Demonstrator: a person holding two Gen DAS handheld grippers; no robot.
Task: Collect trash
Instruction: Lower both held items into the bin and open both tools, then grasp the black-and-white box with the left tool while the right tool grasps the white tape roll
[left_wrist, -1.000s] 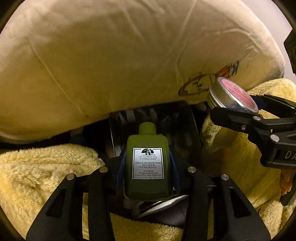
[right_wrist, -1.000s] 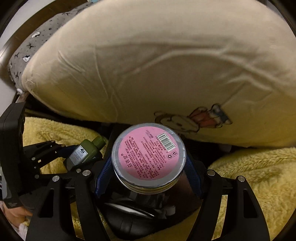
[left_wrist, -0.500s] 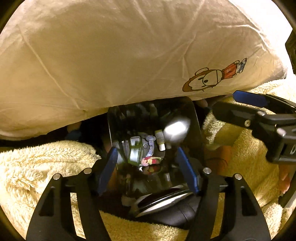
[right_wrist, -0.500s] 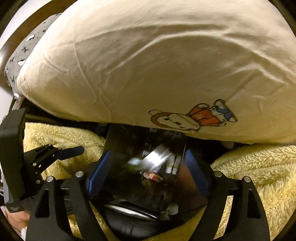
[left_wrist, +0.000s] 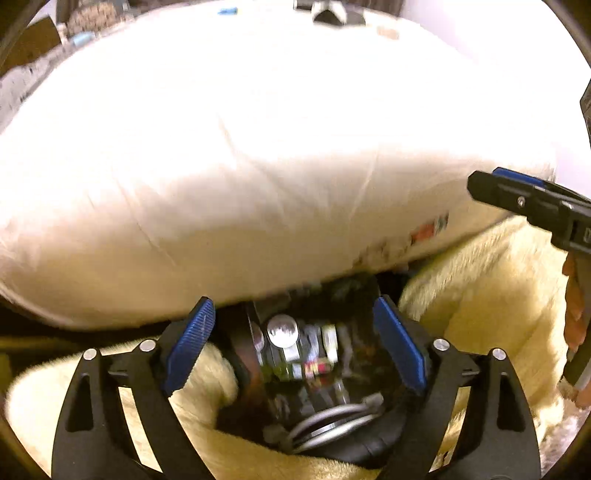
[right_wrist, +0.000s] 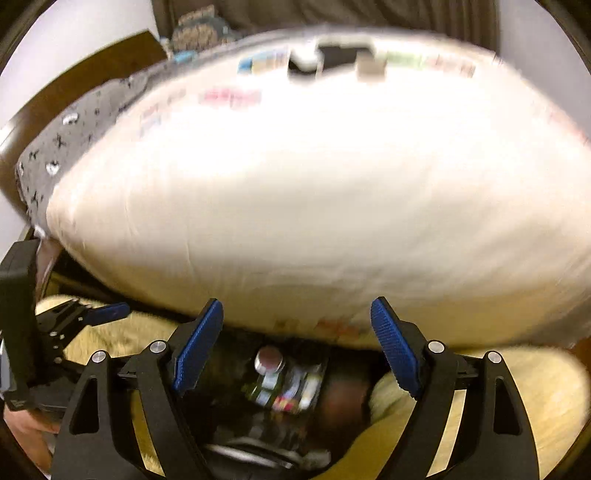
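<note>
Hanging spread and empty over the bin (left_wrist: 314, 369), the left tongs (left_wrist: 293, 345) carry nothing between their blue pads (left_wrist: 190, 343). A second ago, in this left view, they pinched a green lotion bottle upright over the same opening; half a second ago they were already parted. The bottle now appears to lie among the blurred clutter inside the bin, beside a round silver tin (left_wrist: 282, 325), though blur prevents naming each item. The pillow (left_wrist: 258, 166) fills more of the frame and its top edge shows, which suggests the tongs are drawing back and up. The right tongs (left_wrist: 517, 195) enter at the right edge, holding nothing that can be seen. A yellow blanket (left_wrist: 480, 295) surrounds the bin.

In the right view, the right tongs (right_wrist: 297, 345) are likewise spread with nothing between them. A second ago they gripped the pink-labelled tin; that tin (right_wrist: 267, 360) now rests in the bin (right_wrist: 288, 387), near the top of the pile. The left tongs (right_wrist: 103, 312) show at the left edge. The pillow (right_wrist: 314, 203) again looms larger, with a grey patterned cloth (right_wrist: 74, 140) behind it.

Judged from this, both pieces of trash are deposited, and both tongs are free to fetch further items.
</note>
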